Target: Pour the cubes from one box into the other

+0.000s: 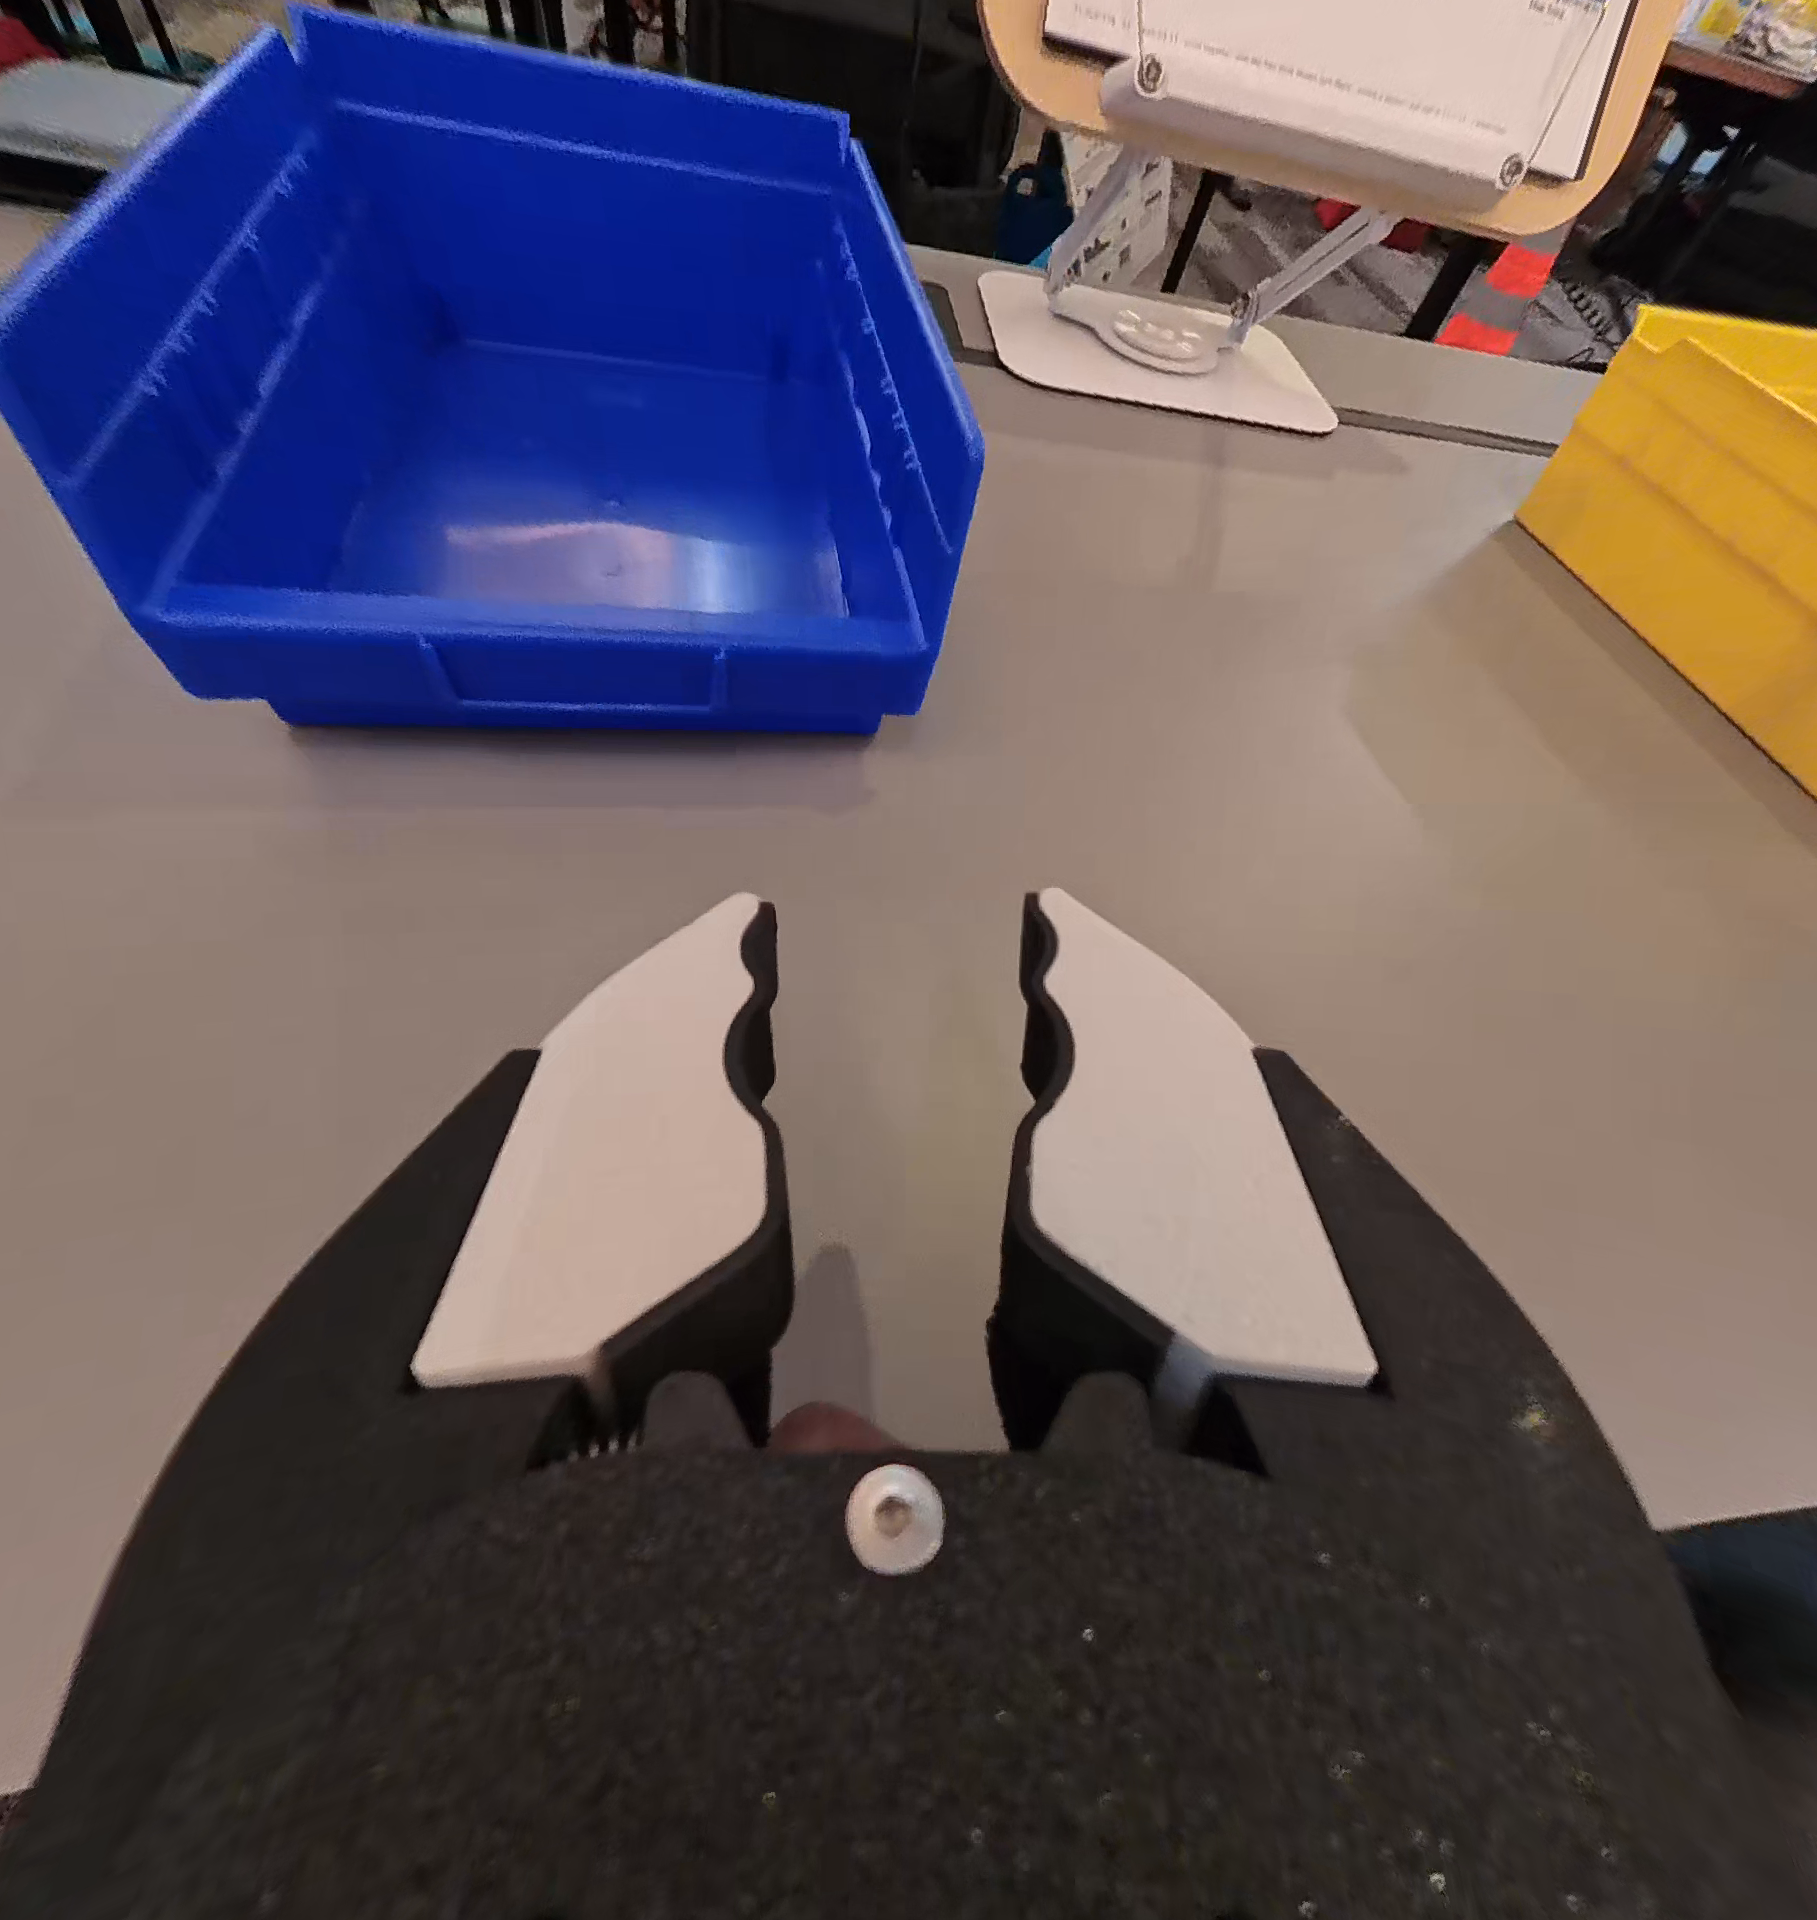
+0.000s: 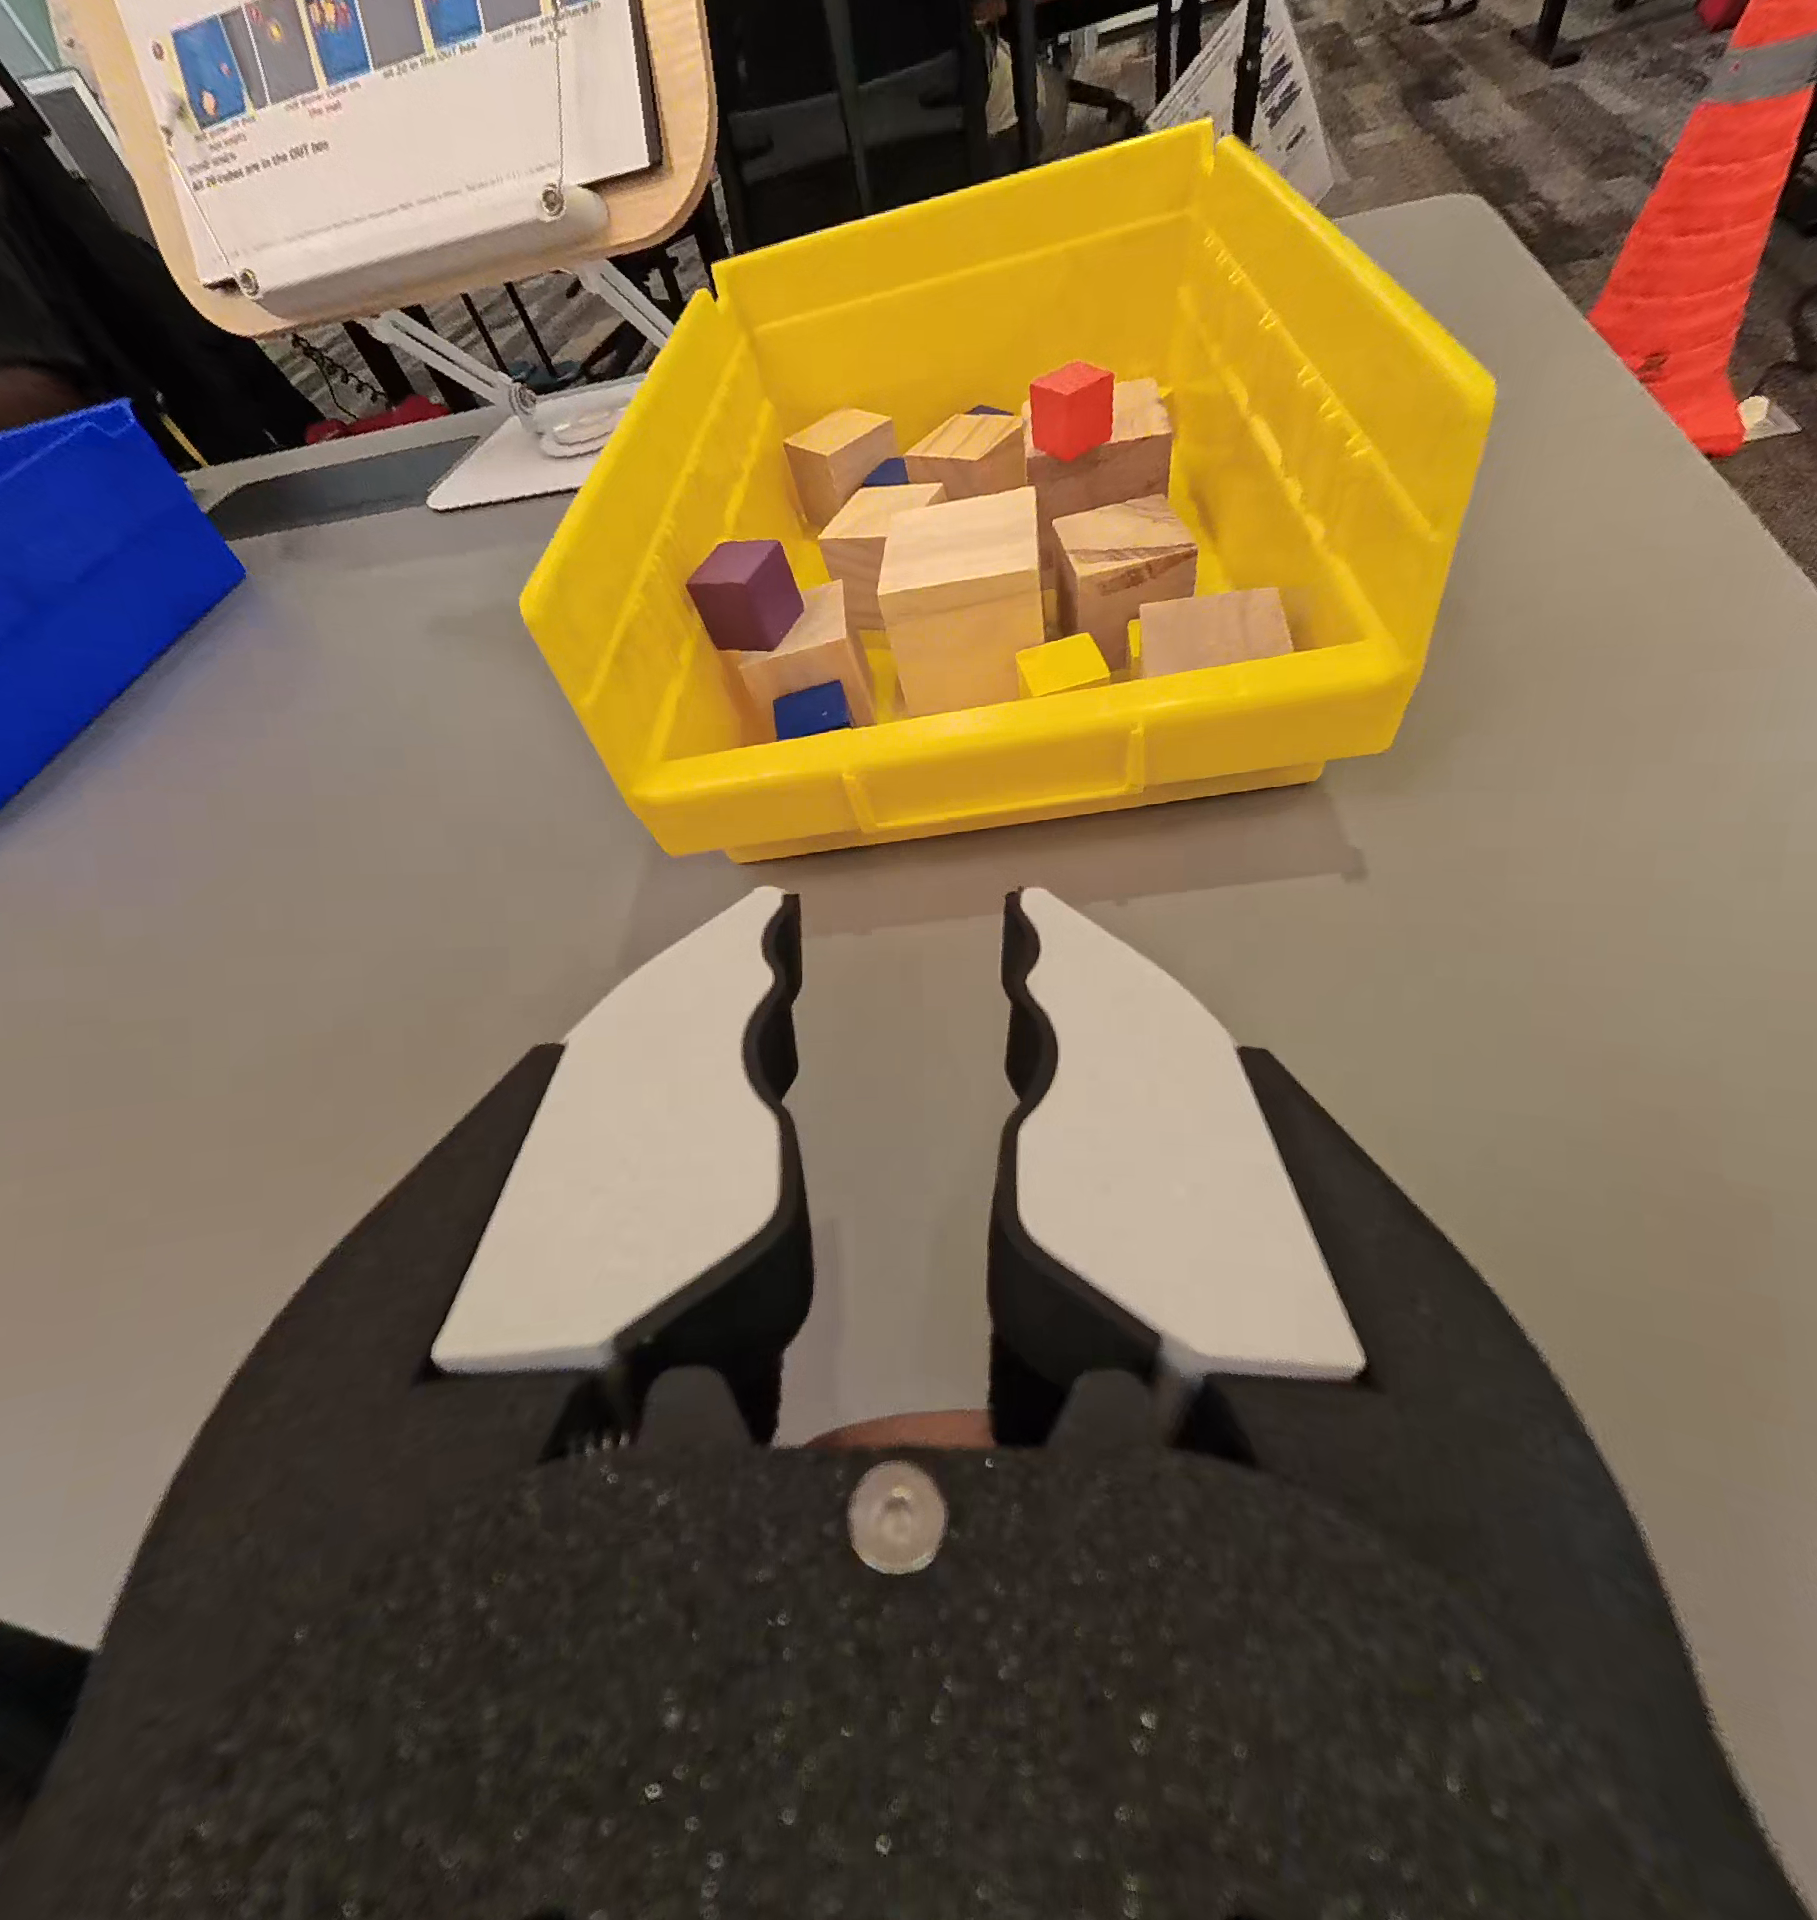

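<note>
**Right wrist view: jaws parted before the full yellow bin**

Both pairs of jaws stand apart and hold nothing. The right gripper (image 2: pixel 902 906) hovers over the grey table (image 2: pixel 364 935), just short of the yellow box (image 2: pixel 997 774), which holds the cubes (image 2: pixel 961 597). The left gripper (image 1: pixel 899 914) faces the bare blue box (image 1: pixel 571 665), near it. Likely next: pinch the yellow box's front lip squarely, lift level, then tilt slowly over the blue one so nothing spills.
</note>
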Action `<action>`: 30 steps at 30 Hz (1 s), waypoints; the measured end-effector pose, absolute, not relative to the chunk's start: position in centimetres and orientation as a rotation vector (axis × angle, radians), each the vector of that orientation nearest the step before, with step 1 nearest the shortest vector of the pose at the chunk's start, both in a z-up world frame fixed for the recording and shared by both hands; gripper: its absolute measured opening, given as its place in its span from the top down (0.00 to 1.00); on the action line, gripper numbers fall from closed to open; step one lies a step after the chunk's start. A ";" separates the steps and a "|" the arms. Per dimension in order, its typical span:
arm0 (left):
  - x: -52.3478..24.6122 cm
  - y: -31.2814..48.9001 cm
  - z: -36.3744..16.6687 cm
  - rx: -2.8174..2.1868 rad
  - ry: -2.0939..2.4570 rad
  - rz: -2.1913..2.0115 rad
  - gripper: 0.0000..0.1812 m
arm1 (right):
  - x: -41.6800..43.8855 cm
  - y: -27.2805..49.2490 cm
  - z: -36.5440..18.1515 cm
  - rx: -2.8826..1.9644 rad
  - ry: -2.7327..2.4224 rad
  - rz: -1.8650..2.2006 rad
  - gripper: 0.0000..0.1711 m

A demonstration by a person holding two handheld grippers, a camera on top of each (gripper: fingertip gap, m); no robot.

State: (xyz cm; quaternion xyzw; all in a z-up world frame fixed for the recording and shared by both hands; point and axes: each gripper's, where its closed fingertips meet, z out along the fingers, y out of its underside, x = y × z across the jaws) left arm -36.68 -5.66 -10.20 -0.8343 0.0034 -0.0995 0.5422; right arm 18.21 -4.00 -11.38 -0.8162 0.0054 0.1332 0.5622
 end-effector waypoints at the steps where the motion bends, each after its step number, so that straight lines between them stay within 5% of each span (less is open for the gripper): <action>1: -36.6 -5.5 -10.1 -1.976 0.013 -0.229 0.75 | 18.4 -4.1 -11.4 -1.920 0.019 0.311 0.79; 15: -32.9 -4.3 -10.7 -1.993 0.141 -0.275 0.72 | 20.0 -5.2 -11.5 -1.922 0.003 0.221 0.79; 23: -7.3 -4.2 -9.6 -1.941 0.745 -0.510 0.66 | 24.8 1.0 -9.6 -1.778 0.185 0.177 0.77; 30: 7.2 3.5 -11.9 -2.015 0.687 -0.477 0.59 | 23.6 0.9 -11.1 -1.868 0.057 0.186 0.74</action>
